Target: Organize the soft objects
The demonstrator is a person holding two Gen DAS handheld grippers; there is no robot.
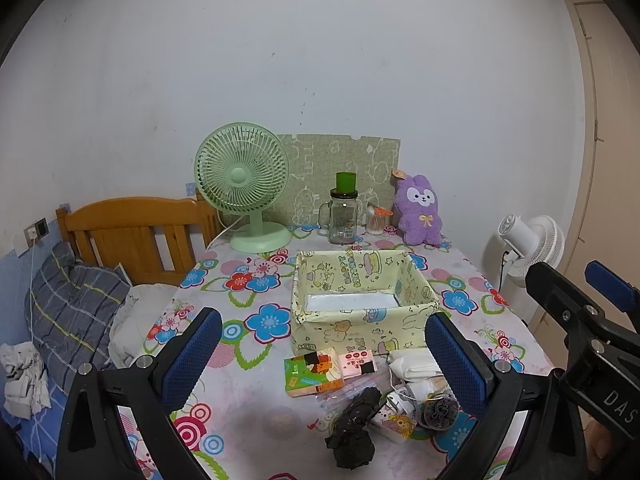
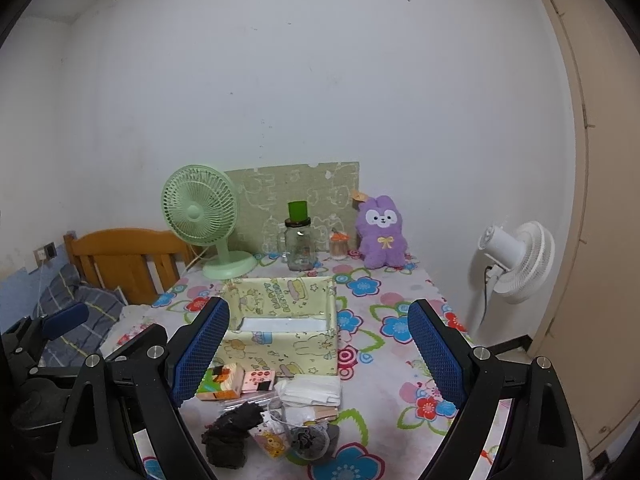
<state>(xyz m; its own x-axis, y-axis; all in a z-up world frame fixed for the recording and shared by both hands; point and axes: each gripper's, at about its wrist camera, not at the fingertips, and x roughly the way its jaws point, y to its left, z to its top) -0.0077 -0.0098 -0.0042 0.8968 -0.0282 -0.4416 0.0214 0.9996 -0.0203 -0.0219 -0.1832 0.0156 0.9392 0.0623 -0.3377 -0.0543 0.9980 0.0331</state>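
Left wrist: rectangular fabric box [image 1: 362, 314] (floppy)

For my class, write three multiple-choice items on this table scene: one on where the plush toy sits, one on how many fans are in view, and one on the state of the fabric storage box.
1. Where is the purple plush toy?
A. inside the box
B. at the table's far edge, right of the glass jar
C. on the bed

2. How many fans show?
A. one
B. two
C. three

3. What state is the yellow fabric storage box in?
A. open, with no loose item seen inside
B. shut with a lid
C. tipped on its side

Answers:
1 B, it stands by the wall beside the jar.
2 B, a green desk fan on the table and a white fan off its right side.
3 A, its top is open and only its pale base shows.
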